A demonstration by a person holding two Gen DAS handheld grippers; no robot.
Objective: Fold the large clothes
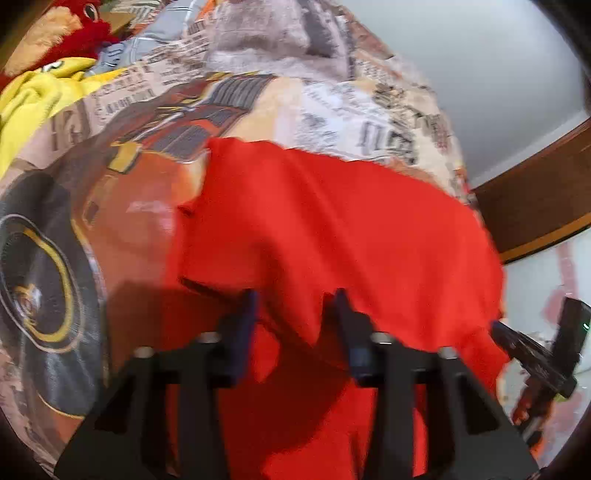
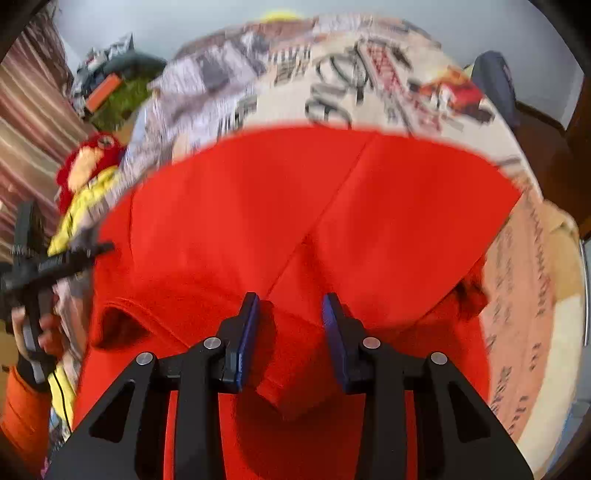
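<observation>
The left tongs stand wide apart, a raised fold of the red garment between the blue pads but not clamped; the right tongs are likewise wide, a thick folded edge of the same garment lying between and just below them; the cloth spreads ahead of both tongs across a bed with a printed cover; beyond and to the left of the left tongs sit a yellow cloth and a red plush toy.
</observation>
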